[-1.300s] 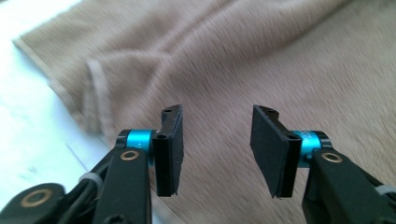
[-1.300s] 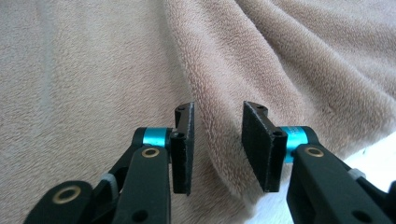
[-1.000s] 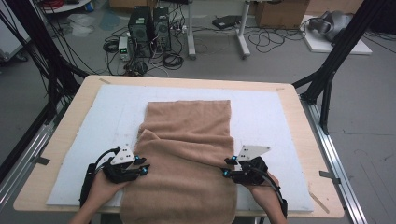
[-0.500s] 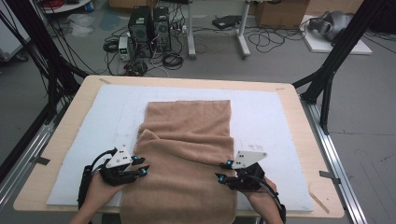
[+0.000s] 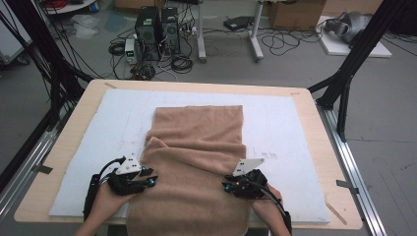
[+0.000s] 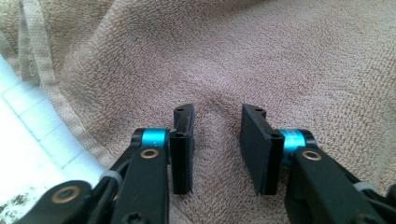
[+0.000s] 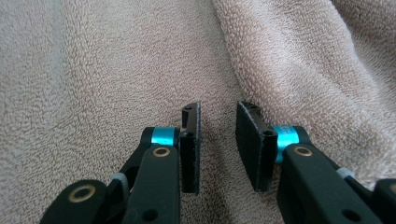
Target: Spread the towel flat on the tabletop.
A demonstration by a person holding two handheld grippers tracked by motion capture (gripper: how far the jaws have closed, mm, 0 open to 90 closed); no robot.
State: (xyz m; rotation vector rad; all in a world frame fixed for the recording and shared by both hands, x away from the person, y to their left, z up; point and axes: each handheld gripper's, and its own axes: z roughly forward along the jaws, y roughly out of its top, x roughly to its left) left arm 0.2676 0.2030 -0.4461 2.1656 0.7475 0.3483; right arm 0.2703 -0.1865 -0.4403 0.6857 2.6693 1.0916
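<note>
Two grippers are in your hands at the near edge of the table, one on each side of the tan terry towel (image 5: pixel 196 162). Your left gripper (image 5: pixel 145 181) sits on the towel's left border, near the front. In the left gripper view its jaws stand a short way apart with the pads on either side of a low ridge of pile; whether the pads actually pinch that ridge cannot be told. The towel's hemmed edge (image 6: pixel 65 112) runs just to the left of the jaws, with the white mat (image 6: pixel 32 140) showing beyond it.

Your right gripper (image 5: pixel 231 186) rests on the towel's right side at about the same depth. Its jaws have just been closing and now show a narrow gap with towel surface between them; a firm grasp cannot be confirmed from the right gripper view. A raised fold (image 7: pixel 299 70) of the towel lies just right of those jaws.

Moving away from you, the towel hangs over the near edge of the table, bunches into a fold across its middle, then lies flat towards the far side. It rests on the white mat, which covers most of the wooden tabletop (image 5: pixel 305 96). Beyond the table, computer towers (image 5: pixel 157 29) and loose cables (image 5: pixel 290 42) sit on the floor.
</note>
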